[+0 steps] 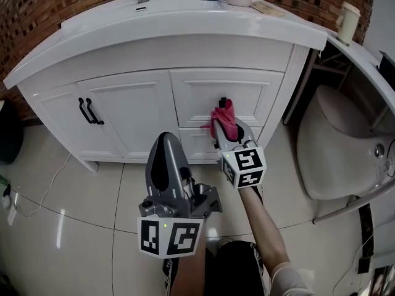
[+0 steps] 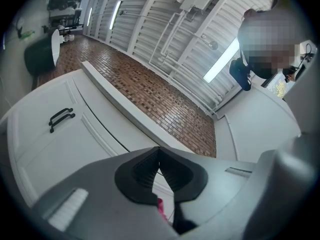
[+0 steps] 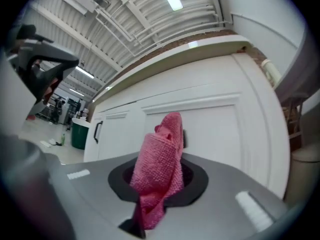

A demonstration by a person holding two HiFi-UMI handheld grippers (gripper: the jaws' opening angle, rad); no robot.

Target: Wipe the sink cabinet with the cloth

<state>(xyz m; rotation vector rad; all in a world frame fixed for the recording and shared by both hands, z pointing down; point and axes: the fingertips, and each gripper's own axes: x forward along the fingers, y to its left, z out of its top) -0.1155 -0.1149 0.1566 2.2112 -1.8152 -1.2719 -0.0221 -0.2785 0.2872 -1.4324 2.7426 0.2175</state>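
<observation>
Cloth, pink and bunched, is standing up out of the right gripper, whose jaws are clenching its lower folds while the loose upper end is reaching toward the white sink cabinet. In the head view the wad is sitting at the upper drawer front, right over the small black pull. No view is showing for certain whether the fabric is actually pressing on the paint. The right gripper view is giving the same picture, with the cloth rising between the jaws and covering part of the pull behind it.

The left gripper is hanging over the tiled floor, apart from the cabinet. Its jaws are closed tip to tip on nothing and are pointing up toward the side with the paired black door handles.

Wiping appears to be under way, or about to begin, on the drawer panel. To do this pass well, the person is likely needing to lean the right gripper in until the free end of the cloth is flattening against the panel. Sideways, overlapping strokes would then be working round the pull rather than snagging on it. With only a narrow tuft protruding, the hard jaw tips are risking a scrape on the paint if pushed too far. The doors at left and the lower drawer would be the ground left to cover, so far as can be judged.
</observation>
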